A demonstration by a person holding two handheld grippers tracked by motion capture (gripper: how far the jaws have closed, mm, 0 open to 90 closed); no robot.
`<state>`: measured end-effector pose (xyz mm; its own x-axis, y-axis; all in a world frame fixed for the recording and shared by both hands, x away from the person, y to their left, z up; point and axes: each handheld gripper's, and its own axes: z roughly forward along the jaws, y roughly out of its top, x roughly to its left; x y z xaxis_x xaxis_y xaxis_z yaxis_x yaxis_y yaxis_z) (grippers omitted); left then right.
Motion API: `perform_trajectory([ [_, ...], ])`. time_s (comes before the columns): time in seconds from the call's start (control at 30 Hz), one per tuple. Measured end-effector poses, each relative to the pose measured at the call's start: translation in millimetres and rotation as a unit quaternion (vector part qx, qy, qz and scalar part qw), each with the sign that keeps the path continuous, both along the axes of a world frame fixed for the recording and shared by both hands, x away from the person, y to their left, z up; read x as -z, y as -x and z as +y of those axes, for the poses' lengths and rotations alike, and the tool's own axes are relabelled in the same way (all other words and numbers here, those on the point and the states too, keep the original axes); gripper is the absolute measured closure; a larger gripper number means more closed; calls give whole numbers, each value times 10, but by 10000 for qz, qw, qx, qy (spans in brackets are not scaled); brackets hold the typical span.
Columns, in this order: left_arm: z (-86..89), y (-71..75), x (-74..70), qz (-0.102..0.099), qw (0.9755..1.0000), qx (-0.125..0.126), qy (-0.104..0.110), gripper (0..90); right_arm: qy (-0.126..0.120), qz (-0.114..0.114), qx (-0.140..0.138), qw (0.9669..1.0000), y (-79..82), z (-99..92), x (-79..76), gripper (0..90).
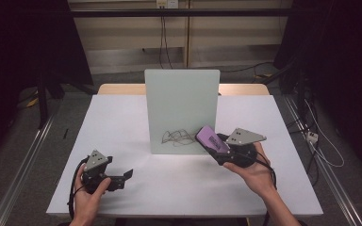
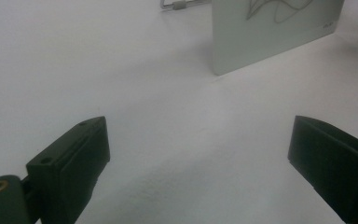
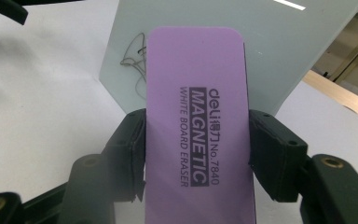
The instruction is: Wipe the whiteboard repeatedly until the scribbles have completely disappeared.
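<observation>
A small whiteboard (image 1: 181,110) stands upright in the middle of the table, with a black scribble (image 1: 176,137) low on its face. My right gripper (image 1: 219,143) is shut on a purple whiteboard eraser (image 1: 212,139), whose far end is close to the board's lower right corner. In the right gripper view the eraser (image 3: 196,126) is clamped between both pads, with the board (image 3: 223,42) and the scribble (image 3: 133,53) behind it. My left gripper (image 1: 125,178) rests open near the table's front left. In the left gripper view its jaws stand wide apart over bare table, and the board (image 2: 270,32) is farther off.
The white table top (image 1: 122,122) has free room left and right of the board. A wooden strip (image 1: 245,89) runs along its far edge. Cables lie on the floor behind and to the right. A metal clip (image 2: 179,4) lies near the board in the left gripper view.
</observation>
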<state>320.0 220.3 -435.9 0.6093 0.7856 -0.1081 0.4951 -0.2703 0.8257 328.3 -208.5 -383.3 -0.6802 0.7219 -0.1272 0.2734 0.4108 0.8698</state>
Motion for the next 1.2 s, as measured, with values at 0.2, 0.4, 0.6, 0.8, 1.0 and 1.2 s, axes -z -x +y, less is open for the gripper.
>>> perform_trajectory([
  [0.2,-18,4,-21,-73,10000,27,-30,55,148,-271,48,9995,41,60,-1,413],
  [0.4,-49,9,-15,-46,9999,77,-96,55,521,-821,218,9950,74,132,7,413],
  [0.6,-31,-2,-9,-26,10000,28,-91,55,1067,-1366,294,9844,53,286,-11,413],
  [0.8,-34,0,-9,-15,9999,54,-86,55,1431,-1523,130,9778,-47,405,-56,413],
  [1.0,-34,-7,-3,24,9999,99,-89,55,1421,-1670,181,9755,-126,489,-12,413],
  [1.2,-45,-20,16,105,9997,148,-176,55,1723,-1919,116,9661,-132,557,59,413],
])
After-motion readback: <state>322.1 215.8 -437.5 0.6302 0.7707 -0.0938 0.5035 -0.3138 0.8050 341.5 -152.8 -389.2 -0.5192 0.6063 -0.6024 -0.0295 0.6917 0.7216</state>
